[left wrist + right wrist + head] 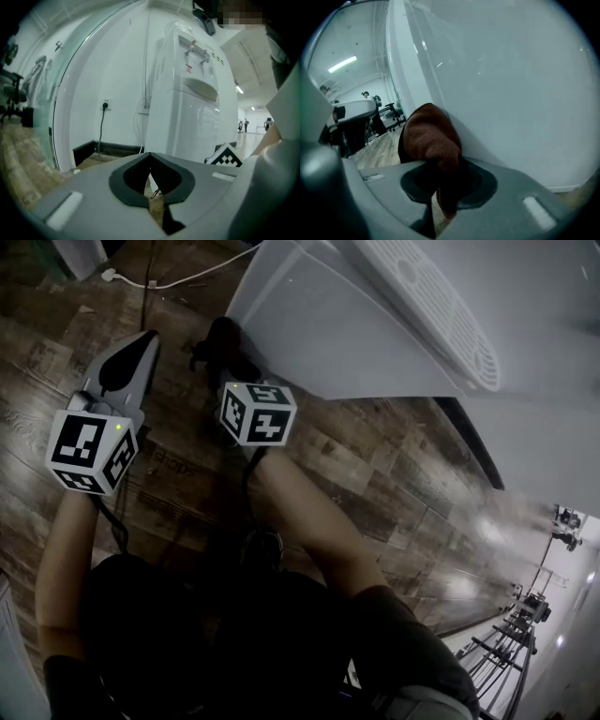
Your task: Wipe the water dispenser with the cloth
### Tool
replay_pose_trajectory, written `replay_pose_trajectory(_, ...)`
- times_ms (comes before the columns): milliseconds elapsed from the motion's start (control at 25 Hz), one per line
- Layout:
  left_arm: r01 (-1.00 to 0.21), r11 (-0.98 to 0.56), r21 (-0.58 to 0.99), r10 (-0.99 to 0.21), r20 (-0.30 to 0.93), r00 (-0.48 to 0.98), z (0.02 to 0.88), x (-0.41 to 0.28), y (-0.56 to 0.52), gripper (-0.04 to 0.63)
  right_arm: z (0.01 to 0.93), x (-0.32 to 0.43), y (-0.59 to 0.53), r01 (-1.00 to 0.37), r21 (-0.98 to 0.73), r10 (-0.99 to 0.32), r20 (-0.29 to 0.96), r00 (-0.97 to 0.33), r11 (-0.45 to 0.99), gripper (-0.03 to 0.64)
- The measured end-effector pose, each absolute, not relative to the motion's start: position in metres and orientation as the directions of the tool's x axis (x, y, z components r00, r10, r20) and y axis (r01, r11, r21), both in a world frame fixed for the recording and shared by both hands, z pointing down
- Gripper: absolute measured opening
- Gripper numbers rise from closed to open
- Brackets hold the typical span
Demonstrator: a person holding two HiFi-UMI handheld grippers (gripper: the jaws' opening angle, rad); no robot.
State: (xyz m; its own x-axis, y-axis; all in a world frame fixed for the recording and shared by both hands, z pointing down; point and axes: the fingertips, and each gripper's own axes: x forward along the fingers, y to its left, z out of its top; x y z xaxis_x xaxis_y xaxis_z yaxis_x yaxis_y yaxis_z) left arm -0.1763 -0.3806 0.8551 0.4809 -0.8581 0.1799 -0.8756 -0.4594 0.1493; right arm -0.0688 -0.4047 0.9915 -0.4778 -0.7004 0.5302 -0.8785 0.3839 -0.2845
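The white water dispenser (356,324) stands in front of me on the wooden floor. The left gripper view shows its front with two taps (197,51). My right gripper (223,351) is shut on a brown cloth (431,136), which looks dark in the head view (221,338). The cloth is pressed against the dispenser's smooth white side panel (511,93). My left gripper (131,367) hangs to the left of the dispenser, away from it. It is shut, its dark pads (164,176) meeting with nothing between them.
A white cable (178,282) runs across the wooden floor behind the dispenser. A black cord hangs from a wall socket (105,104) above a black skirting board. A curved glass partition (65,84) stands at the left. Office chairs (391,115) are further off.
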Motion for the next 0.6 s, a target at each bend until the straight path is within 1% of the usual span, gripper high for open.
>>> replay_pose_trajectory(120, -0.879, -0.466, 0.098, -0.865, 0.159, 0.476, 0.829, -0.177, -0.374, 0.018, 0.958, -0.067, -0.402, -0.882, -0.316, -0.72, 0.512, -0.468, 0.349, 0.063)
replay_pose_trajectory(480, -0.861, -0.495, 0.118, -0.85, 0.141, 0.508, 0.689, -0.165, -0.359, 0.018, 0.807, -0.083, -0.418, -0.862, -0.439, -0.743, 0.482, -0.465, 0.255, 0.063)
replay_pose_trajectory(600, -0.853, -0.51, 0.111, -0.84, 0.149, 0.521, 0.646, -0.162, -0.351, 0.018, 0.758, -0.086, -0.417, -0.859, -0.448, -0.747, 0.477, -0.463, 0.246, 0.063)
